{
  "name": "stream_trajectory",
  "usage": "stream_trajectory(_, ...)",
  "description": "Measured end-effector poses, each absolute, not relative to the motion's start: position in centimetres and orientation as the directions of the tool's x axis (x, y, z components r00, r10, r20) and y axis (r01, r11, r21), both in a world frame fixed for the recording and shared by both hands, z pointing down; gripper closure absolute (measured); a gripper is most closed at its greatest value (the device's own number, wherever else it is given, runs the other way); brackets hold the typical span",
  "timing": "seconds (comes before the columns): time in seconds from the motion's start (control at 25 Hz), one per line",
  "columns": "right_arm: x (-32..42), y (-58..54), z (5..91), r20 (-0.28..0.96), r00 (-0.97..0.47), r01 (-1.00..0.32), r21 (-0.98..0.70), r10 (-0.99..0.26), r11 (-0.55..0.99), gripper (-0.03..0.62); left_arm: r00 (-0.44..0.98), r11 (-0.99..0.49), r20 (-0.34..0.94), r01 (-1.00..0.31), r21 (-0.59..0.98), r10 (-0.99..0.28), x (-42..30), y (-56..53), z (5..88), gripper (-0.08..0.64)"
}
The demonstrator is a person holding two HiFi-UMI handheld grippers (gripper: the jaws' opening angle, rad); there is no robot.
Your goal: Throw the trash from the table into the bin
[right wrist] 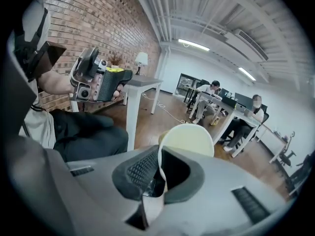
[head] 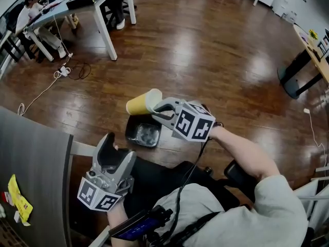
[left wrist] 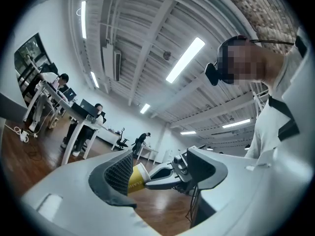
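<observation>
Right tongs [right wrist: 158, 176] are clenched on a yellow paper cup [head: 141, 103], the pads pinching the thin wall at its white rim. The cup is held in the air on its side, with its yellow body pointing away from the tongs and to the left in the head view. There it sits just above a black bin [head: 131, 135], which stands on the wooden floor [head: 205, 50] and already holds something crumpled and pale. Cup and bin do not touch.

Left tongs [left wrist: 160, 161] are released, with the pads well apart and nothing gripped between them. The cup and the right tongs show through the gap, farther off. In the head view the left tongs sit low, nearer the person than the bin, just beside the edge of the grey bench [head: 36, 153].

A yellow wrapper [head: 18, 197] lies flat on the bench near its left edge, well apart from both tongs, with a few small scraps just beside it that are too small to identify.
</observation>
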State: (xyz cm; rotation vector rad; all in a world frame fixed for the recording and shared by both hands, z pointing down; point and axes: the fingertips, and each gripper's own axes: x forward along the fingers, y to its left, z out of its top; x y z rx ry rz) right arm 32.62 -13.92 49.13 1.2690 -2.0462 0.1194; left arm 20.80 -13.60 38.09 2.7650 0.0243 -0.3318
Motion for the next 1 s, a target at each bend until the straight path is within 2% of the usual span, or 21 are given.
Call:
stream_trajectory(0.12, 33.3, -13.7, 50.9, 0.653, -0.249, -0.812, 0.262, -0.716, 0.521, 0.577, 0.975, -0.933, -0.223, 0.061, 0.356, -0.021, 21.3, -13.4, 38.6, 0.232)
stream_trajectory(0.36, 34.1, -15.2, 59.4, 0.805, -0.221, -0.765, 0.206, -0.550, 0.610, 0.577, 0.976, -0.930, -0.214, 0.039, 0.365, -0.043, 21.4, -13.7, 38.5, 0.232)
stream_trajectory(0.52, 33.2, -17.4, 63.2, 0.842, -0.224, -0.730, 0.188, -0.490, 0.658, 0.577, 0.975, -0.930, -0.213, 0.026, 0.367, -0.057, 21.0, -13.7, 38.5, 0.232)
stream_trajectory(0.6, 33.1, -18.7, 64.4, 0.855, -0.203, -0.729, 0.194, -0.478, 0.657, 0.538, 0.975, -0.929, -0.215, 0.019, 0.368, -0.065, 20.8, -13.8, 38.5, 0.232)
stream_trajectory(0.76, 34.0, -20.2, 65.3, 0.860, -0.168, -0.764, 0.196, -0.483, 0.614, 0.537, 0.972, -0.931, -0.220, 0.006, 0.365, -0.080, 20.3, -13.9, 38.2, 0.232)
stream_trajectory(0.88, 33.7, -20.5, 63.1, 0.815, -0.224, -0.794, 0.165, -0.534, 0.586, 0.537, 0.971, -0.932, -0.224, 0.005, 0.362, -0.082, 20.0, -14.0, 38.2, 0.232)
stream_trajectory(1.0, 32.4, -20.4, 58.1, 0.710, -0.320, -0.809, 0.140, -0.627, 0.572, 0.542, 0.968, -0.931, -0.235, 0.007, 0.364, -0.085, 19.7, -14.2, 38.0, 0.232)
